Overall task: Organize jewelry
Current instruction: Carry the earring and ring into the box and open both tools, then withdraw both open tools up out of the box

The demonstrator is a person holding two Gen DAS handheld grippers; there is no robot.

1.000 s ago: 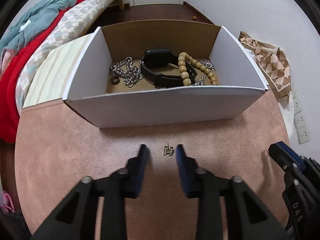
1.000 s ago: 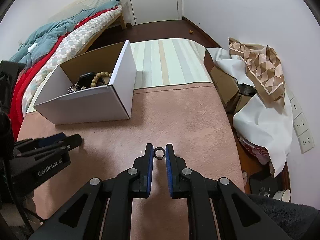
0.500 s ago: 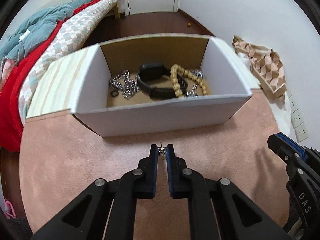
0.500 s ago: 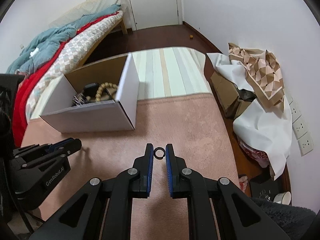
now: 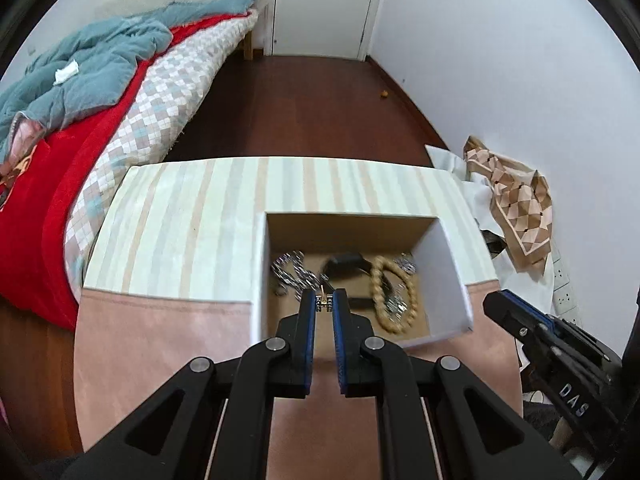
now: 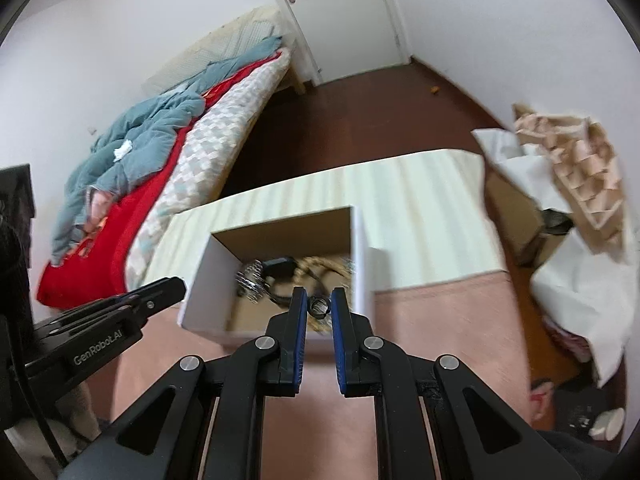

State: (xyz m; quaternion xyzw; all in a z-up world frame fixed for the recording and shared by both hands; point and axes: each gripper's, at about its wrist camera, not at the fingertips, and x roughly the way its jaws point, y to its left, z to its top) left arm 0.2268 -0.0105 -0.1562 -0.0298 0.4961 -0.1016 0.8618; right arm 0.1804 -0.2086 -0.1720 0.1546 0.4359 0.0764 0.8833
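Observation:
My left gripper (image 5: 324, 303) is shut on a small gold earring (image 5: 324, 302) and holds it above the open white cardboard box (image 5: 450, 264). The box holds a silver chain (image 5: 290, 272), a black watch (image 5: 346, 261) and a wooden bead bracelet (image 5: 394, 296). My right gripper (image 6: 319, 306) is shut on a small dark ring (image 6: 319, 305) and holds it over the near edge of the same box (image 6: 200, 280). Each gripper shows at the edge of the other's view: the right one (image 5: 560, 356), the left one (image 6: 100, 320).
The box stands on a table with a pink cloth (image 5: 160, 352) and a striped cream cover (image 5: 192, 216). A bed with red and teal bedding (image 5: 80, 100) lies to the left. Patterned fabric and white paper (image 5: 516, 208) are piled by the right wall.
Both grippers rose from the pink cloth and moved forward over the box. The left shut on the earring; the right kept its hold on the ring.

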